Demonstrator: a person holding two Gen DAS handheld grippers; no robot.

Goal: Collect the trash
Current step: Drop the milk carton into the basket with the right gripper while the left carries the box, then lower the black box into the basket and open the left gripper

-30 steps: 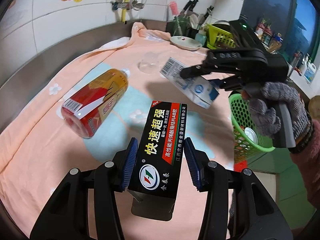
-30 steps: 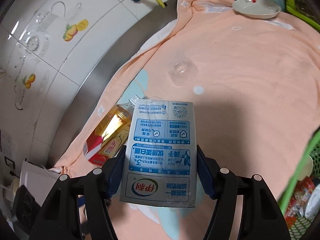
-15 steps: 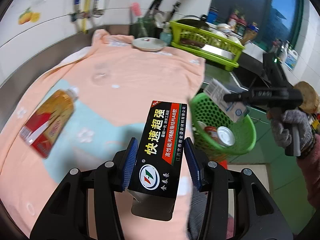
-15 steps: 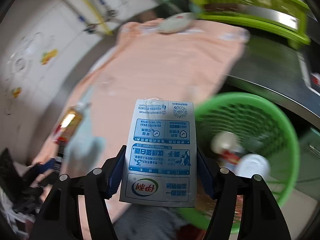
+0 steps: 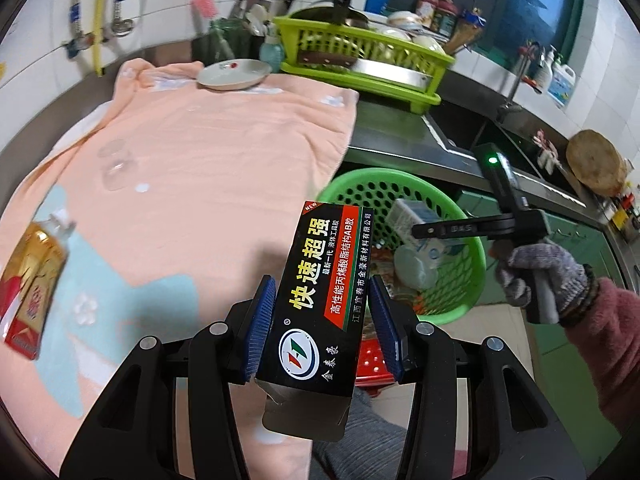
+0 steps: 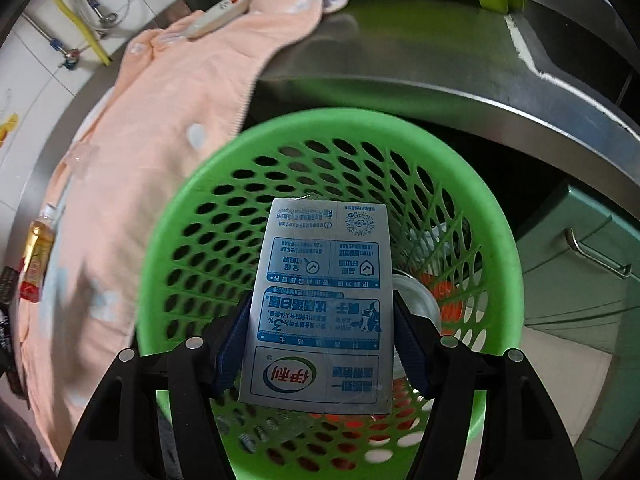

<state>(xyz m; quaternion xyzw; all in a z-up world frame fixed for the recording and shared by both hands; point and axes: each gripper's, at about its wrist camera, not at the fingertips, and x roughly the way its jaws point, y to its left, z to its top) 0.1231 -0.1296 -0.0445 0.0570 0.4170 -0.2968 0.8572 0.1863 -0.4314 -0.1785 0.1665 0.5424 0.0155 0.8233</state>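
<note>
Right wrist view: your right gripper (image 6: 322, 344) has its jaws clamped partway on the blue-and-white milk carton (image 6: 320, 304), which hangs over the mouth of the green basket (image 6: 180, 216) beside the worktop (image 6: 400, 64). In the left wrist view your left gripper (image 5: 322, 320) has its jaws closed partway on the black glue box (image 5: 320, 300), above the edge of the peach towel (image 5: 224, 152) just beside the basket. A red-and-gold bottle (image 5: 30, 280) lies on the towel, well apart.

Both wrist views angled down, sharing basket (image 5: 472, 236) (image 6: 360, 128).
</note>
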